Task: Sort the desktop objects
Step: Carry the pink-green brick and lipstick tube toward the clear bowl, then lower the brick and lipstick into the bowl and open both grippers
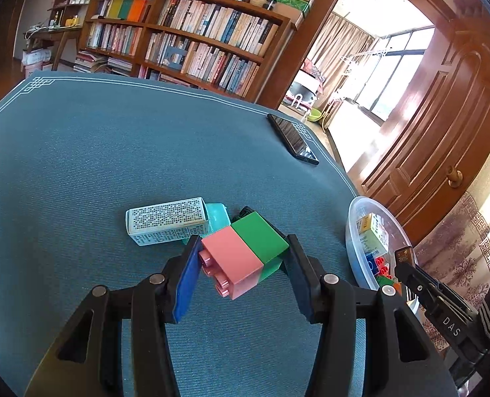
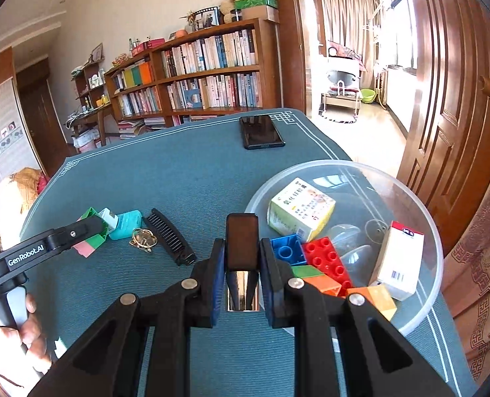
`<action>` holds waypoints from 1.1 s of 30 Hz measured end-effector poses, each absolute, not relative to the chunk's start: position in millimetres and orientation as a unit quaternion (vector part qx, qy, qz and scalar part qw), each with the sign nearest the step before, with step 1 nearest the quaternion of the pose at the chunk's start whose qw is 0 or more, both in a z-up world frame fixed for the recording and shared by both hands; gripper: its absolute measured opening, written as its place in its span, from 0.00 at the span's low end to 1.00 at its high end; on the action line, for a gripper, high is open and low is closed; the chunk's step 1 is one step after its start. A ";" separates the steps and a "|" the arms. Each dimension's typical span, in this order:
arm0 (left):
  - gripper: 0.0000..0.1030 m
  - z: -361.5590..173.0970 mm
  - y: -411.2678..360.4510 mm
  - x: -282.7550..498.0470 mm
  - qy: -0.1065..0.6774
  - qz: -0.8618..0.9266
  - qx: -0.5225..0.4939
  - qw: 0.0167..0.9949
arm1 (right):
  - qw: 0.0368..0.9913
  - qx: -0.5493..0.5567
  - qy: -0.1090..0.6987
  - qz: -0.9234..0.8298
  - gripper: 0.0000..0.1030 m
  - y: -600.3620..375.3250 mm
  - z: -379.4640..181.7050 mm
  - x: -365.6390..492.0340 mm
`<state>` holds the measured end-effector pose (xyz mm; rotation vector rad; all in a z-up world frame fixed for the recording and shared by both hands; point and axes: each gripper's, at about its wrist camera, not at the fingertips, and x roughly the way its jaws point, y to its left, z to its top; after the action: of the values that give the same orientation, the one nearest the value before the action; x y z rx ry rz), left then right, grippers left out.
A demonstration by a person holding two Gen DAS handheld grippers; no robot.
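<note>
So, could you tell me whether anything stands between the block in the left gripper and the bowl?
Yes: the right gripper, shut on a dark metallic object, sits beside the clear bowl near the pink-and-green block.

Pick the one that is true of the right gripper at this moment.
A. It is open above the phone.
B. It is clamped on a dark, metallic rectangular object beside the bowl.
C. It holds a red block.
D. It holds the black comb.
B. The right gripper has its jaws pressed against both sides of the dark metallic object, just left of the clear bowl, while the comb lies on the mat.
</note>
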<state>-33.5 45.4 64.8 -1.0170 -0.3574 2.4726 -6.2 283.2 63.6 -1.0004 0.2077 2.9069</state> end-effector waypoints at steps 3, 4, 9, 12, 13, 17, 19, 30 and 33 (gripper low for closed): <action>0.52 65.8 49.6 -32.7 -0.125 0.894 -0.366 0.225 | 0.045 -0.326 0.077 0.941 0.22 298.7 62.5 -7.7; 0.52 65.8 50.4 -32.7 -0.123 0.894 -0.366 0.226 | 0.049 -0.326 0.079 0.941 0.22 302.6 62.2 -8.7; 0.52 65.0 53.7 -32.9 -0.120 0.894 -0.368 0.226 | 0.058 -0.331 0.081 0.938 0.22 313.1 58.4 -17.4; 0.52 64.3 54.2 -32.4 -0.119 0.894 -0.369 0.225 | 0.060 -0.335 0.078 0.937 0.22 315.0 53.6 -24.7; 0.52 64.4 54.2 -32.5 -0.119 0.894 -0.369 0.225 | 0.056 -0.337 0.079 0.936 0.22 317.5 51.5 -26.5; 0.52 64.6 54.3 -32.9 -0.118 0.894 -0.368 0.226 | 0.051 -0.348 0.090 0.932 0.22 320.3 45.2 -32.7; 0.52 65.5 54.1 -32.6 -0.118 0.894 -0.367 0.227 | 0.048 -0.349 0.098 0.931 0.23 323.4 43.5 -31.6; 0.52 65.2 71.2 -26.2 -0.105 0.890 -0.369 0.247 | 0.076 -0.319 0.099 0.940 0.34 342.4 50.1 6.1; 0.52 66.6 80.8 -23.5 -0.101 0.886 -0.370 0.259 | 0.084 -0.313 0.094 0.941 0.34 345.2 48.9 17.9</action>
<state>-23.5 80.8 66.6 -1.0026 -0.2734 2.4024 17.9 345.2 48.9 -0.9328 0.2815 2.8085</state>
